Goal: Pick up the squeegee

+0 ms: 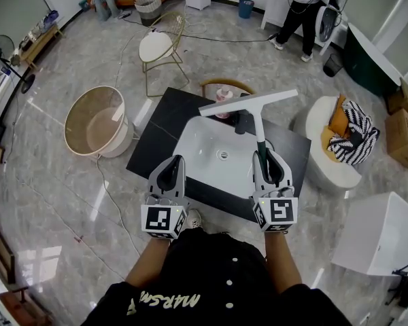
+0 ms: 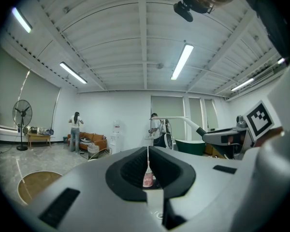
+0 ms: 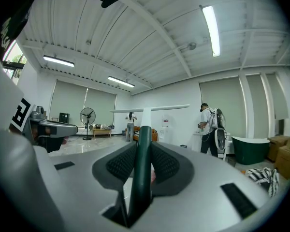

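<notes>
We hold right gripper (image 1: 268, 161) level, jaws grasping squeegee (image 1: 250, 104) by dark green handle (image 3: 143, 149). White blade sits crosswise at far end, above white sink (image 1: 197, 151). Our left gripper (image 1: 171, 168) is beside it, jaws clenched together, nothing between. Sink is set in black counter (image 1: 155, 126). Pink bottle (image 1: 224, 95) at counter's far edge. Beyond: white chair (image 1: 156, 45), person (image 1: 300, 12) standing at back.

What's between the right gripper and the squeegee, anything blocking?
Nothing visible. The right gripper is shut on the squeegee, clamping its green handle, with the blade out over the white sink.
</notes>
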